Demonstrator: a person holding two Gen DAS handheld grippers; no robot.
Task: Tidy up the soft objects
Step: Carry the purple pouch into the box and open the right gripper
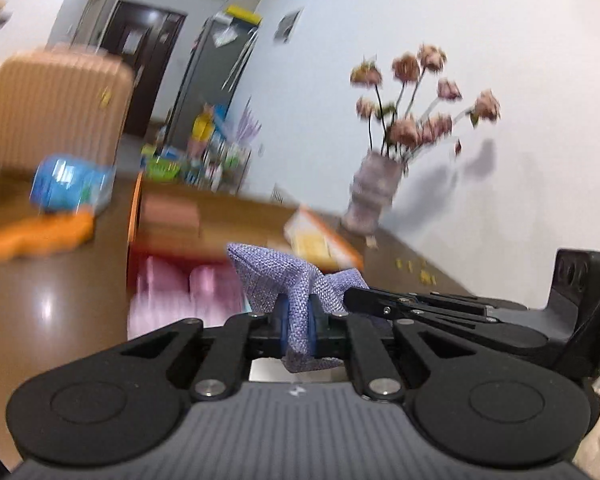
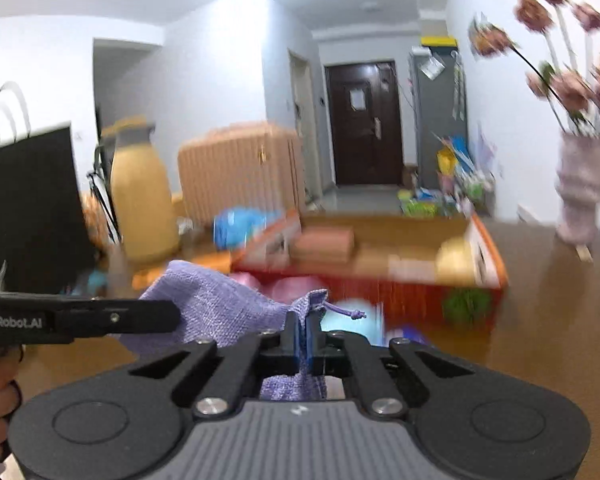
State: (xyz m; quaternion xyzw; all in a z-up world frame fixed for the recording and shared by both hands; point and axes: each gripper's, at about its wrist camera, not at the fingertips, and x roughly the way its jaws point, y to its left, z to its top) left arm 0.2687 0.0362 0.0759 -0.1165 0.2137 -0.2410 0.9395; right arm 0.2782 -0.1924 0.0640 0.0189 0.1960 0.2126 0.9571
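Both tongs, left tongs [image 1: 299, 320] and right tongs [image 2: 303, 334], are clamped tight on the purple pouch [image 2: 220, 304], stretched sideways between them above the worktop [image 2: 540, 320], drawstring end rightward. Orange box [image 2: 494, 256] holds pink rolls [image 1: 204, 284].

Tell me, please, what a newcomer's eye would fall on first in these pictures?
The purple woven pouch in the foreground, held up with the left gripper and right gripper each shut on it. Behind it sits an open orange box on the brown table, and pink flowers in a vase by the white wall.

Left hand-held gripper [image 1: 299, 322] and right hand-held gripper [image 2: 306, 338] both clamped tight, side by side
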